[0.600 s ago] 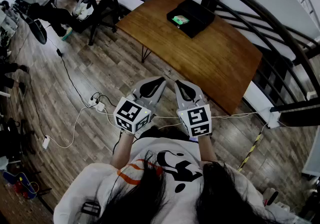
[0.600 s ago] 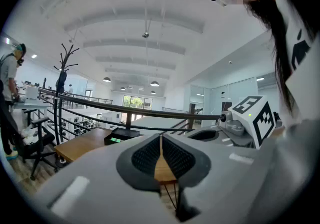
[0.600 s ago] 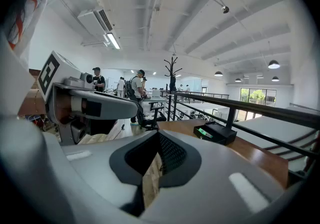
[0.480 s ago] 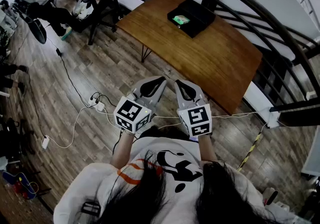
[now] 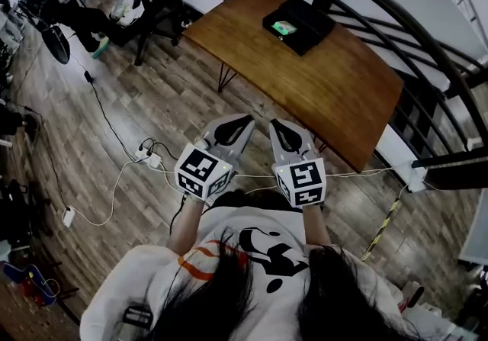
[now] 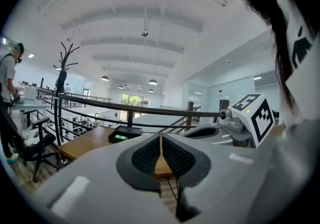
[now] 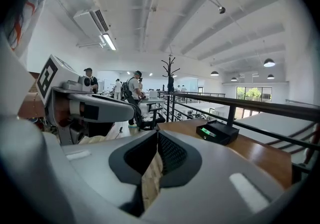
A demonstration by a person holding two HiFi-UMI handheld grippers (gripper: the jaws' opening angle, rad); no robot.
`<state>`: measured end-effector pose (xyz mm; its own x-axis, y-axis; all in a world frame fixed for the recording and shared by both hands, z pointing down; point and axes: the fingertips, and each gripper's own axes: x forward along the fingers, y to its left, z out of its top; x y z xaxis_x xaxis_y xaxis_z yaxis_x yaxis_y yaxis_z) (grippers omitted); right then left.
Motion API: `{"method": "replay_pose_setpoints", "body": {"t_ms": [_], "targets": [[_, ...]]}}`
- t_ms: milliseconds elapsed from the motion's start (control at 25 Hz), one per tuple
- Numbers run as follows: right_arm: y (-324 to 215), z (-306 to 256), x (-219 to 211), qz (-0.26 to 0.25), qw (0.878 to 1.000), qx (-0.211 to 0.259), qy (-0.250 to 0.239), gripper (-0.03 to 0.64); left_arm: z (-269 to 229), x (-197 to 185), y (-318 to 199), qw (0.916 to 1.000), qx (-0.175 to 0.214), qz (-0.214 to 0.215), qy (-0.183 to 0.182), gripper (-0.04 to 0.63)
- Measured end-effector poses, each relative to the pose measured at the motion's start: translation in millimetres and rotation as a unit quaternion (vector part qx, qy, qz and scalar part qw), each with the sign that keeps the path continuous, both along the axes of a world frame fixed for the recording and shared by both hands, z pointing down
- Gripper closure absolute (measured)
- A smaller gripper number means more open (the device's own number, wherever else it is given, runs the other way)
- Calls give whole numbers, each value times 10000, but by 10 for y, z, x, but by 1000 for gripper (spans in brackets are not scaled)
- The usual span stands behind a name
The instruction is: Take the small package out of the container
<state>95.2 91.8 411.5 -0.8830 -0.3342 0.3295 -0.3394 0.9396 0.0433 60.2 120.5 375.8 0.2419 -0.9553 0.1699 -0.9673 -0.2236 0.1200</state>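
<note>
In the head view I hold my left tool (image 5: 242,123) and right tool (image 5: 276,127) side by side close to my body, short of the worktop's (image 5: 328,103) near edge. I judge that is because the reach has not begun, and the small package (image 5: 284,27) lies in the black container (image 5: 309,23) by the far edge toward the far left corner, well apart from both. In the left gripper view my jaws are pressed together on nothing, and the container (image 6: 124,133) sits beyond them, slightly left. In the right gripper view the jaws are likewise closed and empty, with the package (image 7: 207,132) ahead to their right.
</note>
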Motion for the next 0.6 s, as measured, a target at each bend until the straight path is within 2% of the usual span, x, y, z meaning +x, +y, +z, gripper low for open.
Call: {"method": "replay_pose_setpoints", "body": {"t_ms": [600], "targets": [[222,86,16,113,9998,-27,190,572,122,-16,269,9998,-66,113,132,595]]}}
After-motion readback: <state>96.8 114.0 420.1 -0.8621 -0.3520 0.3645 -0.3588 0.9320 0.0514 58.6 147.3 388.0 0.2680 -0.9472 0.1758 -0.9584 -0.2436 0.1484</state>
